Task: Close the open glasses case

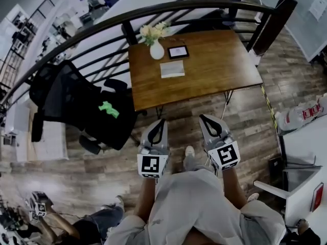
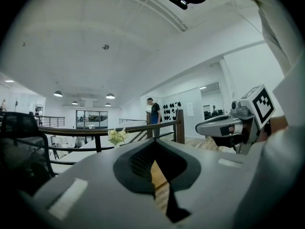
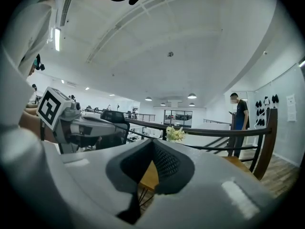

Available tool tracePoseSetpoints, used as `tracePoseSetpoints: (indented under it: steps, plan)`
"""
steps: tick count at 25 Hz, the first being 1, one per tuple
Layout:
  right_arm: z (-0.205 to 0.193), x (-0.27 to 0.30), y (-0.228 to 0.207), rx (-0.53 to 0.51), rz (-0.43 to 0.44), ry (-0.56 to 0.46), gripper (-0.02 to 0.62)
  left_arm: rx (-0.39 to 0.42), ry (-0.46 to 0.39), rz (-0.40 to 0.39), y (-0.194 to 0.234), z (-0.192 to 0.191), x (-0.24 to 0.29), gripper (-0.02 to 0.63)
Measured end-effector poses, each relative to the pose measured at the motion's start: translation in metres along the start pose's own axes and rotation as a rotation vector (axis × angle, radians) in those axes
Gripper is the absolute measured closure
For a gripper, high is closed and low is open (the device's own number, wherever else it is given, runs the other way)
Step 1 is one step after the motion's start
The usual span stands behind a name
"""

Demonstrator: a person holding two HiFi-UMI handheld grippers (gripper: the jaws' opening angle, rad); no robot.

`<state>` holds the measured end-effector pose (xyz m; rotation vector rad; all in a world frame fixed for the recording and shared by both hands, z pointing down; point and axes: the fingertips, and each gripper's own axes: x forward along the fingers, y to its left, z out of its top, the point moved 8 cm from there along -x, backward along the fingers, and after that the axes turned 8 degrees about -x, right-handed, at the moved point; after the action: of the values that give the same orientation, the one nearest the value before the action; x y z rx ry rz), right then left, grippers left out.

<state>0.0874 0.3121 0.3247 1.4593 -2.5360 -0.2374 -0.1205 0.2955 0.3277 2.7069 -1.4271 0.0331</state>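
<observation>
The person holds the left gripper (image 1: 162,121) and the right gripper (image 1: 203,117) low before the body, both with jaws pressed together on nothing. The glasses case (image 1: 172,69) lies well apart on the table (image 1: 219,70), near the vase (image 1: 157,50). It is too small to see its lid.

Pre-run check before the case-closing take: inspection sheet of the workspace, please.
Surface: wooden table, ahead of both grippers.
Job's things: pale flat item mid-table, likely the glasses case; too small to tell whether it is open.
Clutter: vase of flowers; small dark frame.
Grippers: left gripper and right gripper held short of the table, fingers together, nothing between them.
Cables: nothing seen.
Surroundings: black office chair left of the table, curved railing behind, another person lower left.
</observation>
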Motion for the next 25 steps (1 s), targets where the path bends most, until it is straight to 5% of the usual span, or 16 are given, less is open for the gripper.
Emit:
tracePoseSetpoints:
  steps: [16, 25]
  plan:
    - [-0.009, 0.063, -0.086, -0.003, 0.095, -0.05, 0.592, 0.019, 0.004, 0.115, 0.007, 0.011, 0.078, 0.586]
    - [-0.012, 0.097, -0.108, -0.008, 0.089, -0.049, 0.592, 0.025, -0.023, 0.113, 0.027, 0.018, 0.115, 0.588]
